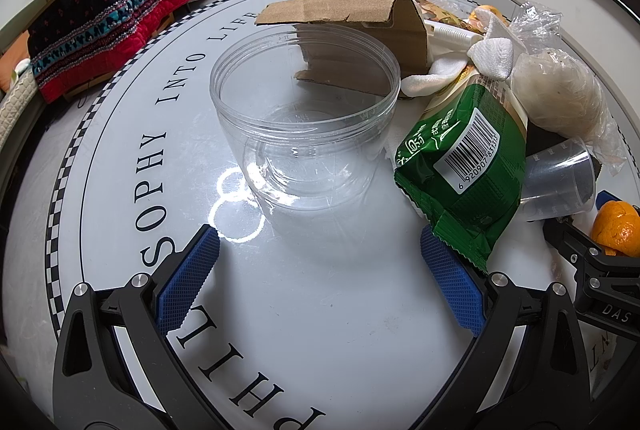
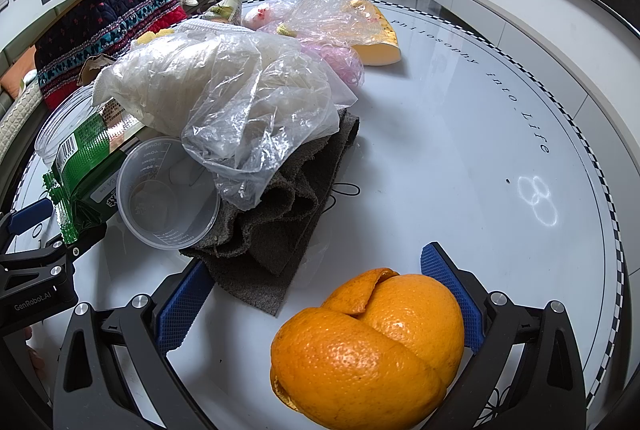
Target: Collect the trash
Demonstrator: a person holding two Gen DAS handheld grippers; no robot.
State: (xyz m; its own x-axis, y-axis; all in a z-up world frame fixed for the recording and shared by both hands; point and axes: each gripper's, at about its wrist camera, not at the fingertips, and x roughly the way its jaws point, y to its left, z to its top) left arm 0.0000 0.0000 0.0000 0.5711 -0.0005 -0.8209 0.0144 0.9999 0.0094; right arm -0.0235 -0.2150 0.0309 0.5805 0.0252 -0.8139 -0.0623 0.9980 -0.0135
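Right gripper (image 2: 320,294) first: its blue pads are spread wide, and the orange peel (image 2: 368,346) sits low between them, pressed up against the right-hand pad with a clear gap to the other one, so nothing is clamped. The peel lies on the round white table (image 2: 460,149), nearest of all the rubbish. Left gripper (image 1: 320,270) is spread just as wide over bare tabletop, holding nothing; the torn edge of the green snack wrapper (image 1: 464,165) lies over the tip of its right-hand pad.

Just ahead of the left gripper stands the clear plastic tub (image 1: 304,117), upright and empty. Beside the wrapper a small measuring cup (image 2: 168,197) lies tipped on its side, resting against a crumpled grey cloth (image 2: 288,205). On top of that cloth sits a clear plastic bag (image 2: 240,101) with a pale lump inside.

Further back, a folded piece of cardboard (image 1: 352,17) behind the tub, white tissue (image 1: 492,53), more thin plastic film (image 2: 332,5), and a yellow packet (image 2: 380,41).
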